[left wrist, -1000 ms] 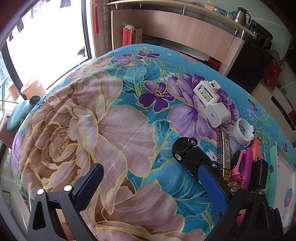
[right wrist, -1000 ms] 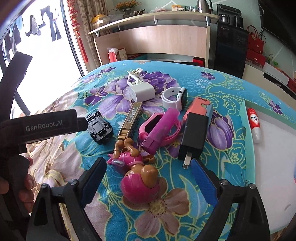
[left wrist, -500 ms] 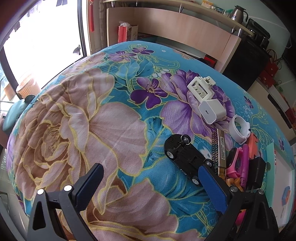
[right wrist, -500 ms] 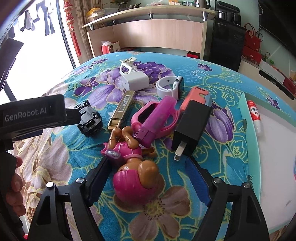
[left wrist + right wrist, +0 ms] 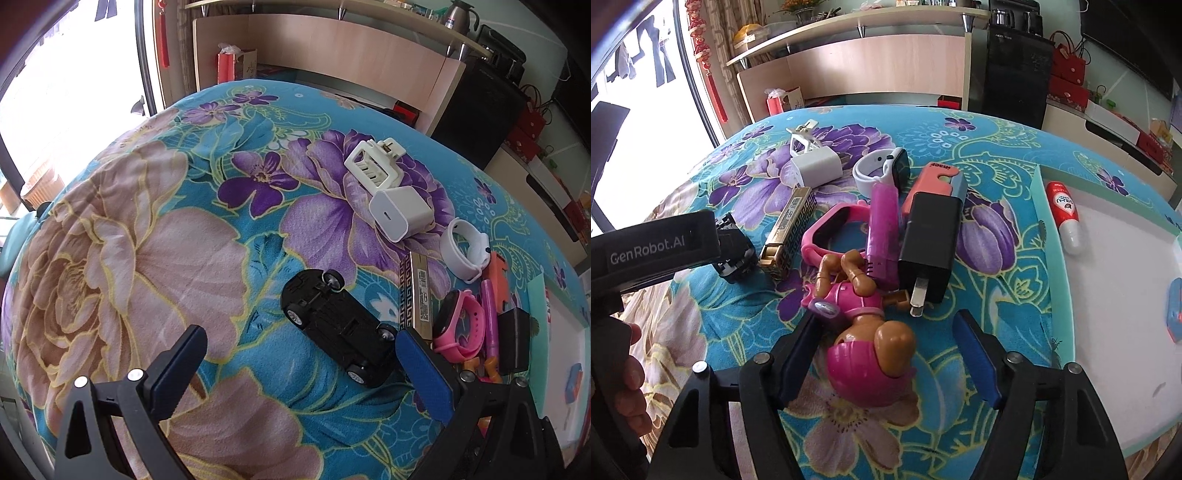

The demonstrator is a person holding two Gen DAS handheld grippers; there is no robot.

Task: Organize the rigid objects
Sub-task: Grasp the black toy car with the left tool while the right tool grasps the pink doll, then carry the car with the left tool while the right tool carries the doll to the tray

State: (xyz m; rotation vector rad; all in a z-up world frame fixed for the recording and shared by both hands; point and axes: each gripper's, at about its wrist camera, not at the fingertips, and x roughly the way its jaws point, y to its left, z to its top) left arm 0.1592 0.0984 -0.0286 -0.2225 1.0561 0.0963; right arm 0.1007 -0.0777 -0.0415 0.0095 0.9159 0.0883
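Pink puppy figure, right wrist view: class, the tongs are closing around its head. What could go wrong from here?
1. The right tongs have been narrowing, but the puppy figure has a rounded head, so the pads may slip off it.
2. Its legs touch the pink watch and magenta tube; lifting could drag them.
3. The black charger lies close by, its prongs toward the right pad; it may get nudged.

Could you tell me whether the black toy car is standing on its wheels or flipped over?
Flipped over: the black toy car lies roof-down on the blanket, its chassis and wheels facing up.
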